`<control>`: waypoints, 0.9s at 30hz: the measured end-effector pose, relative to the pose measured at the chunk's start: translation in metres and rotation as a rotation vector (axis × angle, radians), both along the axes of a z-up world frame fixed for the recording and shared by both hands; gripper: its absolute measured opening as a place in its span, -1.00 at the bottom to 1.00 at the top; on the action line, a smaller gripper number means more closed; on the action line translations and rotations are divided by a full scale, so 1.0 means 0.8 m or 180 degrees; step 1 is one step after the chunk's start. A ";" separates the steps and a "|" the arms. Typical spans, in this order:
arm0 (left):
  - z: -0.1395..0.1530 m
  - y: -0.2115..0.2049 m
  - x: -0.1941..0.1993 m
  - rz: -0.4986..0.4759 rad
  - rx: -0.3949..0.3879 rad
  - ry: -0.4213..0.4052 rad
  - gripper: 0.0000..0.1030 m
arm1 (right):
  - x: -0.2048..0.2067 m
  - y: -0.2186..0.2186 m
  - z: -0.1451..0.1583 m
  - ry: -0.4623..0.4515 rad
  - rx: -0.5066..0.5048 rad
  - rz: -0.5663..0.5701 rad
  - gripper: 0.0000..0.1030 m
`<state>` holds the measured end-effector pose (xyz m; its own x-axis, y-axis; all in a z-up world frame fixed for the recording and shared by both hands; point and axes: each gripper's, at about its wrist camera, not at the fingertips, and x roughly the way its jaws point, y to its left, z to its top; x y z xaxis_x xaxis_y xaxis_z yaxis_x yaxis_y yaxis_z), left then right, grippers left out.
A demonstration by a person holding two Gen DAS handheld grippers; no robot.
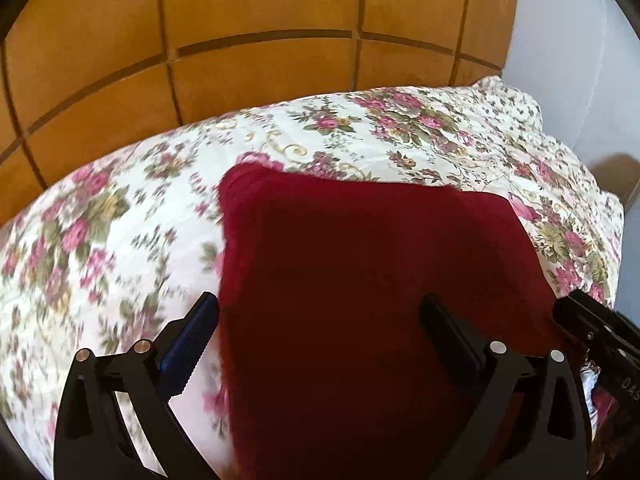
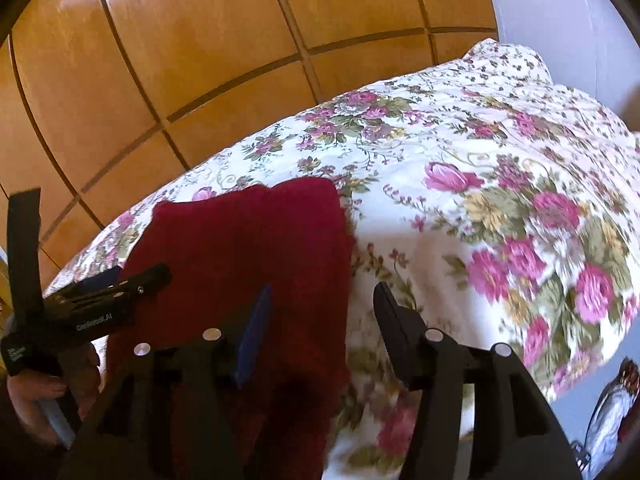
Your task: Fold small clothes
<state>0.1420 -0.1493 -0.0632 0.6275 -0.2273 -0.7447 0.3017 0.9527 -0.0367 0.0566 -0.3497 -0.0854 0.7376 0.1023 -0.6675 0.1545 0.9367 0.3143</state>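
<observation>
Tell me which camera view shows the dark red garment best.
The left wrist view: the dark red garment fills the middle of the frame, its far edge and both far corners visible on the floral bedspread. The right wrist view shows it off to the left, partly hidden by both hand-held grippers.

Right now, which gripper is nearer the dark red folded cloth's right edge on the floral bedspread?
Right. The right gripper straddles that edge of the dark red folded cloth, jaws open. The left gripper spans the cloth's left part, also open.
</observation>
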 end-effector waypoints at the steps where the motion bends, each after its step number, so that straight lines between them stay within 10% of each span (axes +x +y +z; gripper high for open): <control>1: 0.001 0.004 -0.004 0.0020 -0.0018 0.0013 0.94 | -0.006 0.001 0.001 0.0003 0.0051 0.0002 0.04; 14: 0.004 0.048 -0.043 0.0218 -0.0004 0.0015 0.94 | -0.025 0.027 -0.028 0.0441 -0.0113 -0.0003 0.14; 18: 0.000 0.070 -0.052 0.0236 -0.0129 0.0037 0.94 | -0.030 0.002 -0.050 0.0472 0.0295 -0.0089 0.24; 27: -0.038 0.120 -0.053 0.0060 -0.1266 0.0649 0.94 | -0.037 -0.021 -0.064 0.0368 0.0883 0.0075 0.47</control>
<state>0.0994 -0.0534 -0.0940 0.4836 -0.5110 -0.7106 0.2331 0.8577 -0.4582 0.0271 -0.3665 -0.1363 0.6535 0.3088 -0.6911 0.1834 0.8212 0.5403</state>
